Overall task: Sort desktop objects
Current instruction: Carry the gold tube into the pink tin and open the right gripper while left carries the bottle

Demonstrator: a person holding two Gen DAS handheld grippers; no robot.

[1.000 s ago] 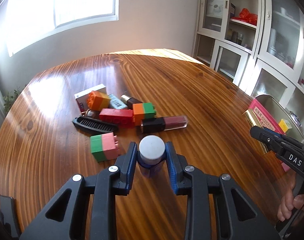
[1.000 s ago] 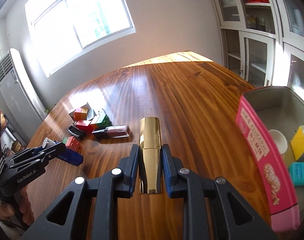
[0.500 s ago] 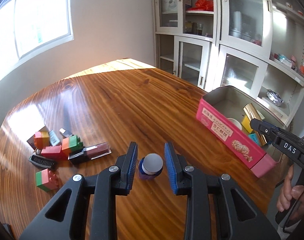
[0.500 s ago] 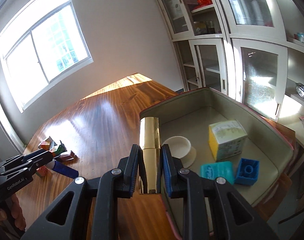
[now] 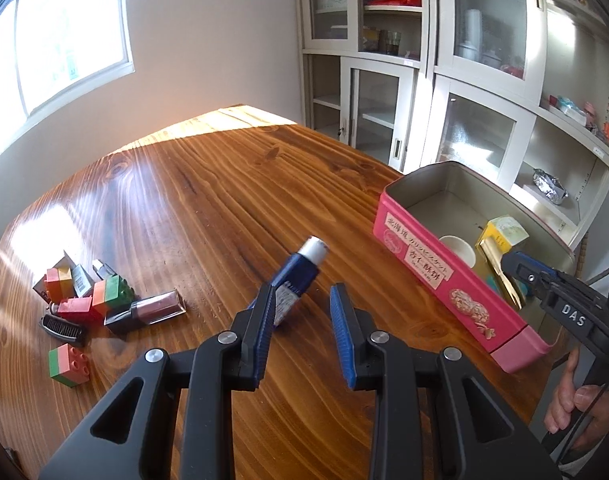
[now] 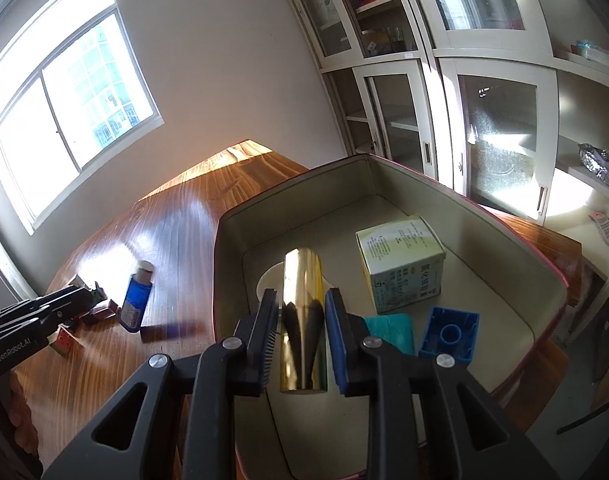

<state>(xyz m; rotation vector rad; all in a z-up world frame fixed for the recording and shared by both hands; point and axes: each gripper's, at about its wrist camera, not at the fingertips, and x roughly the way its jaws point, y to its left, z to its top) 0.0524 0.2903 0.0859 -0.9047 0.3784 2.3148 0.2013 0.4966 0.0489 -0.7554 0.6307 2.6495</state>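
While the right claw (image 6: 301, 294) hangs over the open pink tin (image 5: 444, 280), its jaws are opening around a gold cylinder (image 6: 304, 320). The cylinder stands between the pads with a sliver of gap on one side. Below it in the tin lie a white round dish (image 6: 270, 280), a yellow-green carton (image 6: 400, 264), a teal packet (image 6: 390, 330) and a blue brick (image 6: 448, 332).

The left claw (image 5: 301, 292) is narrowly parted above the wooden surface (image 5: 208, 208), short of the tin. A blue tube with a white cap (image 5: 300, 276) tilts forward, its lower end against the inner face of one finger and clear of the other pad, so it is not clamped.

Farther back on the surface sits a cluster of coloured bricks, a lip gloss (image 5: 152, 308) and a black comb (image 5: 62, 326), with a green-and-pink brick (image 5: 68, 364) just apart.
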